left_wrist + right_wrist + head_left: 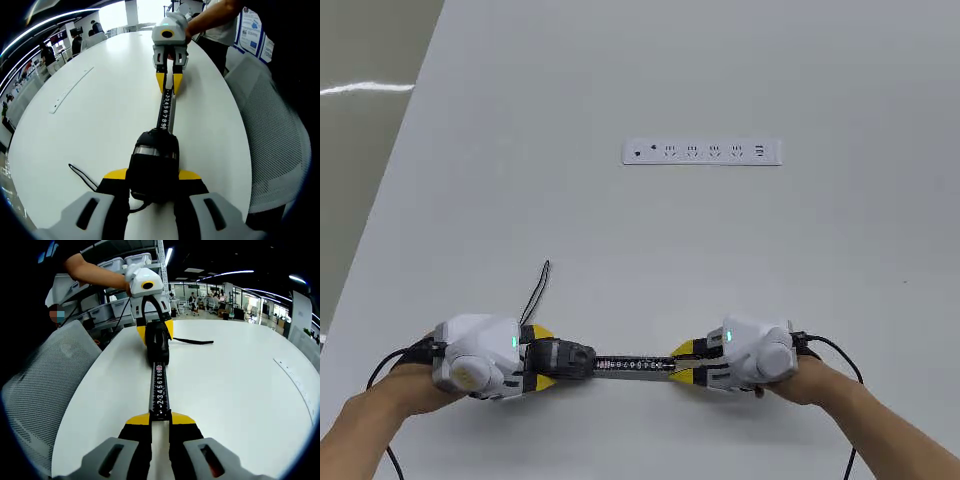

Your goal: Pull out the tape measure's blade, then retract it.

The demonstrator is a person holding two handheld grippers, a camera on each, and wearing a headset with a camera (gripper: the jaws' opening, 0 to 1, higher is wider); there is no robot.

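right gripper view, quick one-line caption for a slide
The right gripper pinches the extended blade; left gripper grips the tape measure case over the white table.

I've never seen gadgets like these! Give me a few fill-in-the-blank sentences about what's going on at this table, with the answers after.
1. The left gripper is shut on the tape measure's case, whose colour is ____.
2. The right gripper is shut on the tip of the blade, which is printed with ____.
3. Beyond them a power strip lies on the table; both are ____ in colour.
Missing words: black, numbers, white.
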